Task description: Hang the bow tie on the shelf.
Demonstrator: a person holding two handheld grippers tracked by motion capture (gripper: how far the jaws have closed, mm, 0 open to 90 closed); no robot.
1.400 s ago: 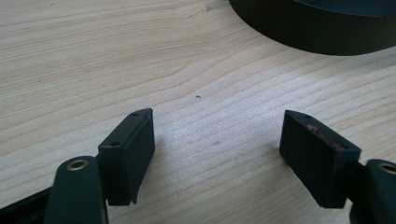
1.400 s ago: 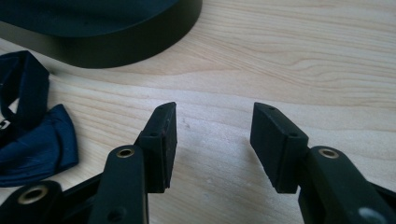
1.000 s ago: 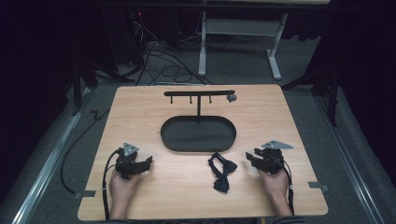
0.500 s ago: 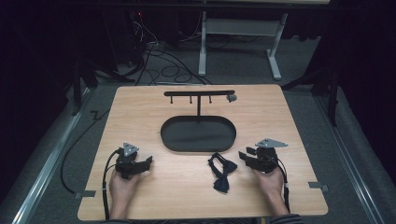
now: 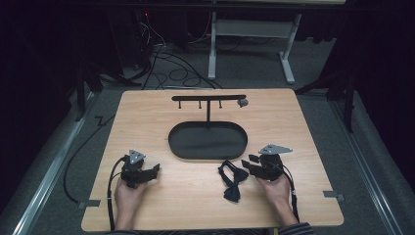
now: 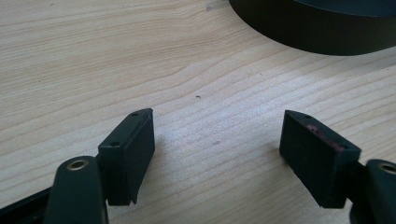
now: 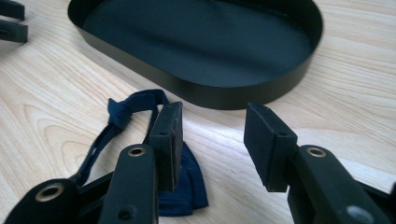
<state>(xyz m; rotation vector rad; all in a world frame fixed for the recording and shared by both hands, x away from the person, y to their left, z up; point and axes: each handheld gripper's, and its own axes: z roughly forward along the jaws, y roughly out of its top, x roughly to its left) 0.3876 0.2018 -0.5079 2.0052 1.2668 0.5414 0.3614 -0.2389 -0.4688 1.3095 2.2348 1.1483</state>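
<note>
Right gripper jaws just closing, still apart beside dark bow tie, tie partly hidden behind one jaw, left gripper spread over bare table, black tray cut off at edge

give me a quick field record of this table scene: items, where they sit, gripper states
table: light wooden top
tray: black oval tray, middle of table, empty
rack: black T-shaped stand with small hooks, rising at the tray's far edge
bow tie: dark blue, flat on the wood, near side of the tray
left gripper: open, over bare wood
right gripper: jaws just been closing, nothing between them, beside the bow tie
</note>
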